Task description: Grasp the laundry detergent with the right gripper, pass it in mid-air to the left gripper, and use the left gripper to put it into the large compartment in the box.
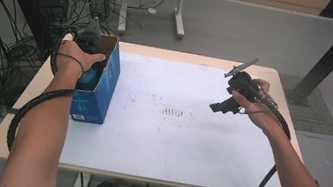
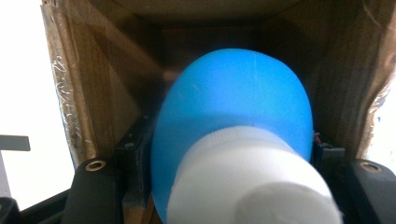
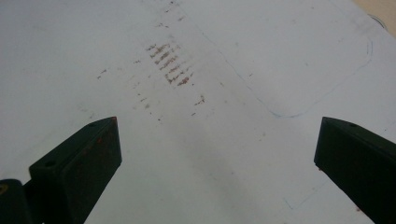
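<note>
White tabletop (image 1: 172,140): you're clamping L gripper (image 2: 229,154) on blue bottle (image 2: 233,102) w/ white cap (image 2: 252,182) inside the blue carton (image 1: 99,88); probably light, smooth, slippery plastic, so grip the body; R gripper (image 3: 217,149) jaws apart, idling.

Pale wooden desk (image 1: 24,116): white rectangular mat (image 1: 171,145) on top, covering most of surface.
Blue open-topped cardboard box (image 1: 105,84): upright on mat's left edge, near desk's far left corner.
Blue plastic bottle with white screw cap (image 2: 233,116): inside box, between jaws of left tongs (image 1: 90,58).
Right tongs (image 1: 223,105): above mat's right side, well apart from box.
Rust-brown scuff marks (image 1: 174,111): on mat centre, between box and right tongs.
</note>
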